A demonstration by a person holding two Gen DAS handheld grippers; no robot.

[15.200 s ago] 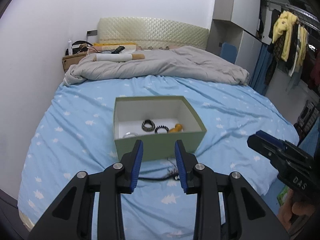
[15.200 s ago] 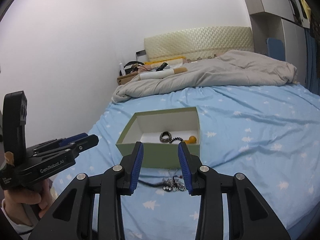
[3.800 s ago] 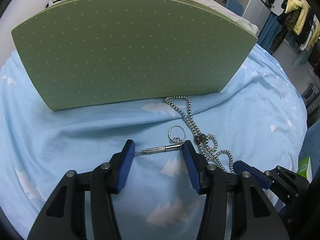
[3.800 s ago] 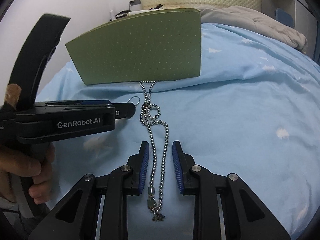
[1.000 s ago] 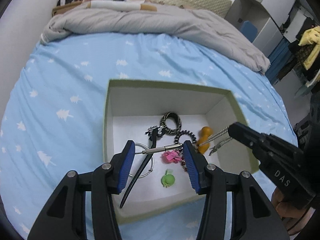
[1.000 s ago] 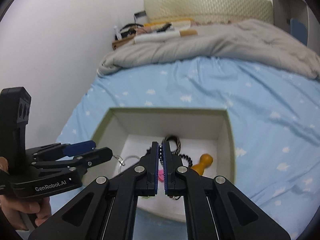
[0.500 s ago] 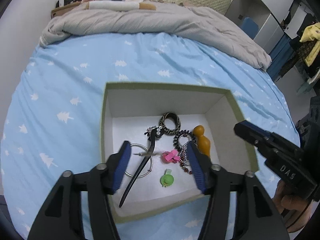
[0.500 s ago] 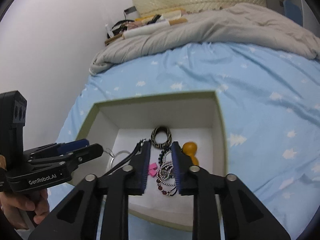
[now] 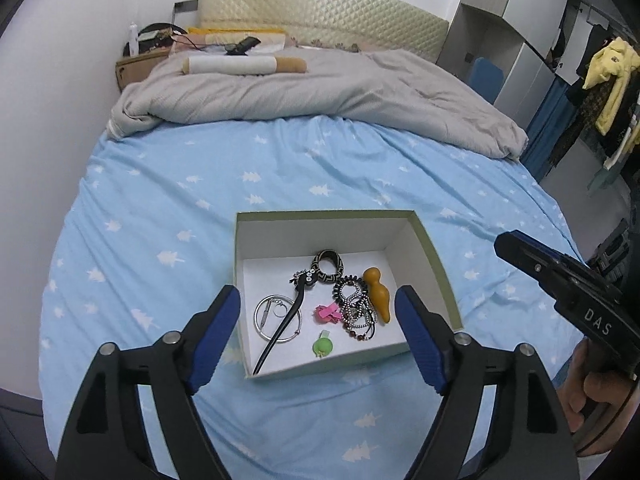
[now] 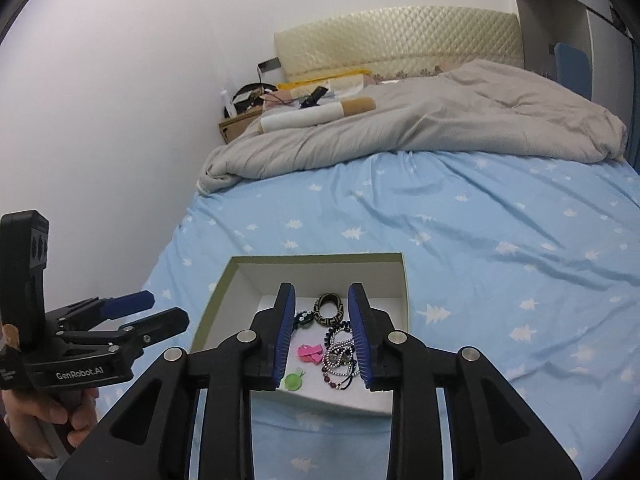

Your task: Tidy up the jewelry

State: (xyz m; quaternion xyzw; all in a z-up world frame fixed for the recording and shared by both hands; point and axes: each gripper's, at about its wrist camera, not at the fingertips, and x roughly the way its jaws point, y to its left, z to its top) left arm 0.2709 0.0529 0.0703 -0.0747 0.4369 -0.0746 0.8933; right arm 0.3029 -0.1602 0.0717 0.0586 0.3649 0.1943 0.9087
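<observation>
Both my claws are released and hold nothing: the left claw (image 9: 318, 312) gapes wide above the green box (image 9: 436, 264) on the blue bed sheet (image 9: 160, 208), the right claw (image 10: 322, 334) parted above it too. Inside lie the bead necklace (image 9: 356, 312), silver ring (image 9: 276, 318) and black hairpin (image 9: 286, 320).

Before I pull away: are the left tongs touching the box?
Apart. Left wrist view shows the left tongs open, empty, raised above the box.
</observation>
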